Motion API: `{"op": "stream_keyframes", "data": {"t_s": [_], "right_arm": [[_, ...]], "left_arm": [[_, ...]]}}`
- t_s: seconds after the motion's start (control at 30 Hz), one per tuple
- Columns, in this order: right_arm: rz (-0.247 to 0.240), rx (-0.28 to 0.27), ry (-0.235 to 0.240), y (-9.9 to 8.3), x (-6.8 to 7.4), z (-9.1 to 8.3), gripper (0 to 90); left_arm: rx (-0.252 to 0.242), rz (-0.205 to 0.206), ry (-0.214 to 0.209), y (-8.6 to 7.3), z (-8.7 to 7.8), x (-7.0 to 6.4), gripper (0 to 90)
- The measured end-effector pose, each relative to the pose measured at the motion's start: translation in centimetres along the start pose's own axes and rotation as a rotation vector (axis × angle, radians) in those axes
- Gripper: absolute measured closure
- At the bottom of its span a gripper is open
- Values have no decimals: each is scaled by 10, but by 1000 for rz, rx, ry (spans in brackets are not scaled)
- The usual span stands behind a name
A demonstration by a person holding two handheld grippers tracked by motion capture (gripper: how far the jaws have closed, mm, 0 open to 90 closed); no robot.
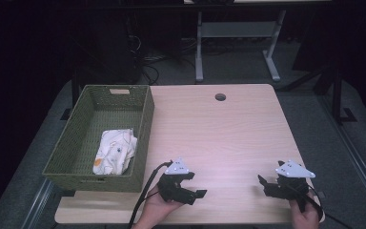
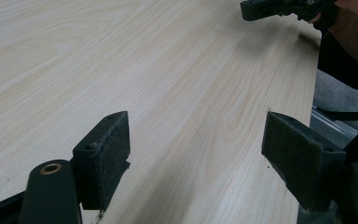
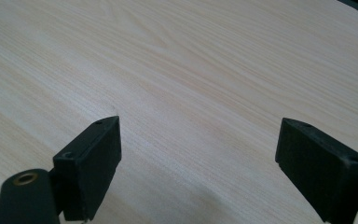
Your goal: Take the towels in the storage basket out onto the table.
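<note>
A green woven basket (image 1: 83, 138) stands on the left part of the light wooden table (image 1: 219, 138), and a crumpled white cloth (image 1: 114, 151) lies inside it. Near the table's front edge a hand holds my left gripper (image 1: 197, 185), open and pointing right, with only bare wood between its padded jaws (image 2: 196, 140). Further right along the same edge, my right gripper (image 1: 263, 186) is open too and points left; bare table shows between its jaws (image 3: 198, 149). The left gripper view catches the right gripper (image 2: 279, 8) and its hand at the top right.
A round cable hole (image 1: 220, 97) sits near the table's far edge. Behind the table stand the white legs of another desk (image 1: 199, 47), with cables on the dark floor. The basket's right wall (image 1: 145, 138) lies close to the left gripper.
</note>
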State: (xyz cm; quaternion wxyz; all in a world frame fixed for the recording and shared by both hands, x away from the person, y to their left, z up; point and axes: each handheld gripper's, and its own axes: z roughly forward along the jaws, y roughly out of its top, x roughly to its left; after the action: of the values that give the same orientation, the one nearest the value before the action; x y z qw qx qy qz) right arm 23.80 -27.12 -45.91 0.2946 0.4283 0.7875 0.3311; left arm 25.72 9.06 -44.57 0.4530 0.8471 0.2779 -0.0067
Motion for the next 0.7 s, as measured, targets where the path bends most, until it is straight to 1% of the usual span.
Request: {"op": "stream_keyframes", "data": {"t_s": [0.03, 0.07, 0.17, 0.27, 0.4, 0.47, 0.5, 0.53, 0.57, 0.63, 0.67, 0.7], "right_arm": [[3, 1, 0, 0, 0, 0, 139], [4, 1, 0, 0, 0, 0, 139], [6, 0, 1, 0, 0, -1, 139], [9, 0, 0, 0, 1, -1, 139], [4, -4, 1, 0, 1, -1, 139], [-2, -5, 2, 2, 3, -2, 139], [0, -5, 2, 2, 3, -2, 139], [-2, -3, 1, 2, 4, -2, 139], [0, -4, 0, 3, 5, -2, 139], [-6, -5, 1, 3, 6, -2, 139], [-6, -5, 1, 3, 6, -2, 139], [-4, -5, 2, 3, 7, -2, 139]], "left_arm": [[0, -14, -12, 0, 0, 0, 230], [2, -15, -18, 1, 1, 0, 230], [6, 3, -14, 4, 0, -1, 230], [1, 0, -22, 7, -3, -1, 230], [-5, 9, -20, 11, -8, 0, 230], [-5, 11, -18, 16, -14, 3, 229], [5, 8, -21, 19, -16, 3, 229], [5, 8, -21, 19, -16, 3, 229], [14, 2, -19, 23, -21, 4, 226], [7, -3, -22, 25, -23, 4, 221], [7, -16, -27, 26, -24, 4, 221], [14, -16, -25, 28, -26, 5, 217]]}}
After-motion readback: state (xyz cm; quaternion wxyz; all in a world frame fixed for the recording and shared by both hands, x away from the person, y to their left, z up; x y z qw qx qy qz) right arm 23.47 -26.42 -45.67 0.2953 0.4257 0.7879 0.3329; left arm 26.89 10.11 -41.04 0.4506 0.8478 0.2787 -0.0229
